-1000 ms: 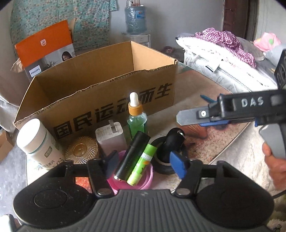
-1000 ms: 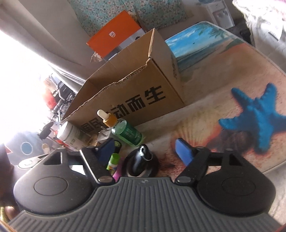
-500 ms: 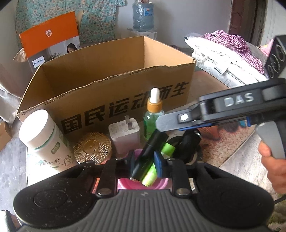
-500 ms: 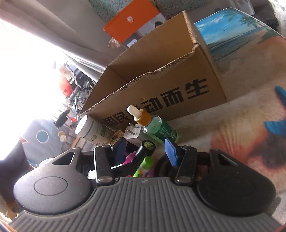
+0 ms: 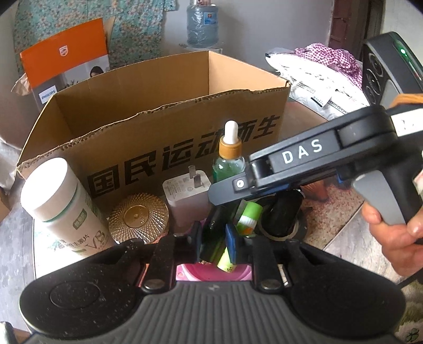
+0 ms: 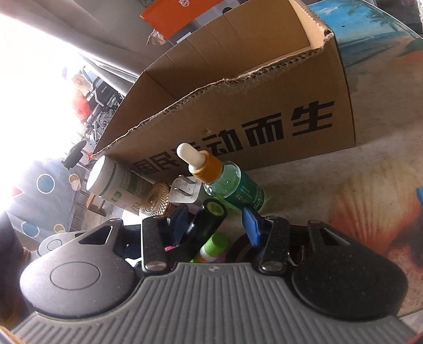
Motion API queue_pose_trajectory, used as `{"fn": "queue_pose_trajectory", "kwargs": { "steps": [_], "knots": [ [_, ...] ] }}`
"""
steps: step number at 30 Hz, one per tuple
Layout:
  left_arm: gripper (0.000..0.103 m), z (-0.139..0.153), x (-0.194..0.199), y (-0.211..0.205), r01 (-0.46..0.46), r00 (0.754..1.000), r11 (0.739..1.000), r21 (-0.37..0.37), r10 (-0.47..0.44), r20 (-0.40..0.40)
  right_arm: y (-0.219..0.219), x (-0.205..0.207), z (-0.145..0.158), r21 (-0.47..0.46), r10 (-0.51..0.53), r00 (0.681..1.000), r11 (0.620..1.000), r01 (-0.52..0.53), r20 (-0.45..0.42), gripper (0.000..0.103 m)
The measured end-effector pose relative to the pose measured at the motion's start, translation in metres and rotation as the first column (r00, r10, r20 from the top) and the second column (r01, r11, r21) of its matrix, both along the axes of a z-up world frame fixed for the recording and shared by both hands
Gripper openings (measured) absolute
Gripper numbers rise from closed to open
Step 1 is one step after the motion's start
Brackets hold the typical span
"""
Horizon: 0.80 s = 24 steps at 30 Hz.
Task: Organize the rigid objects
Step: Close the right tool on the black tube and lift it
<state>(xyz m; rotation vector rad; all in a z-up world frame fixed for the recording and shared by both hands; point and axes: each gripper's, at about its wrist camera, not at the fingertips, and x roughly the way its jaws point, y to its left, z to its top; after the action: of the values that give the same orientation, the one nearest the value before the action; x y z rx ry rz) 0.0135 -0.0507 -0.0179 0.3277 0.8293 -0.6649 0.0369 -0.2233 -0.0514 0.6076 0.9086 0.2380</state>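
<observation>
My left gripper (image 5: 214,238) is shut on a black tube (image 5: 214,225) that leans out of a pink dish (image 5: 211,272). A green glue stick (image 5: 247,217) lies in the same dish. My right gripper (image 6: 215,218) is partly open around the top of the black tube (image 6: 208,219), its pads apart from it. It crosses the left wrist view from the right (image 5: 304,164). An open cardboard box (image 5: 169,137) stands behind. A green dropper bottle (image 5: 228,158), a white charger (image 5: 187,195), a gold lid (image 5: 138,218) and a white pill bottle (image 5: 60,206) stand before it.
A black object (image 5: 283,214) stands in a tape roll right of the dish. An orange Philips box (image 5: 66,63) and a water jug (image 5: 202,23) are behind the cardboard box. Bedding (image 5: 317,74) lies at right. The table has a beach print (image 6: 370,185).
My left gripper closed on the black tube. My right gripper swung left from over the tape roll to around the tube's top and narrowed.
</observation>
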Motion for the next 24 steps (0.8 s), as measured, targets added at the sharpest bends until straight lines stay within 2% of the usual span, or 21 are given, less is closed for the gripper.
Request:
{"fn": "queue_pose_trajectory", "kwargs": {
  "steps": [3,6,14,24],
  "knots": [
    [0.021,-0.001,0.0,-0.001,0.017,1.0,1.0,0.005,-0.017,0.01,0.002,0.001,0.0,-0.002,0.005,1.0,1.0,-0.005,-0.001,0.039],
    [0.022,-0.001,0.001,-0.002,0.036,0.999,0.999,0.012,-0.036,0.019,0.001,-0.001,0.001,-0.006,0.007,1.0,1.0,-0.006,0.009,0.029],
    [0.027,-0.004,0.002,-0.003,0.044,0.999,0.999,0.027,-0.045,0.027,0.003,-0.003,0.005,0.026,0.014,0.999,1.0,-0.015,0.049,0.024],
    [0.023,-0.003,0.0,0.0,0.022,0.998,1.0,0.014,-0.023,0.06,0.01,-0.008,0.018,0.031,0.058,0.991,0.998,-0.062,0.117,0.022]
  ]
}}
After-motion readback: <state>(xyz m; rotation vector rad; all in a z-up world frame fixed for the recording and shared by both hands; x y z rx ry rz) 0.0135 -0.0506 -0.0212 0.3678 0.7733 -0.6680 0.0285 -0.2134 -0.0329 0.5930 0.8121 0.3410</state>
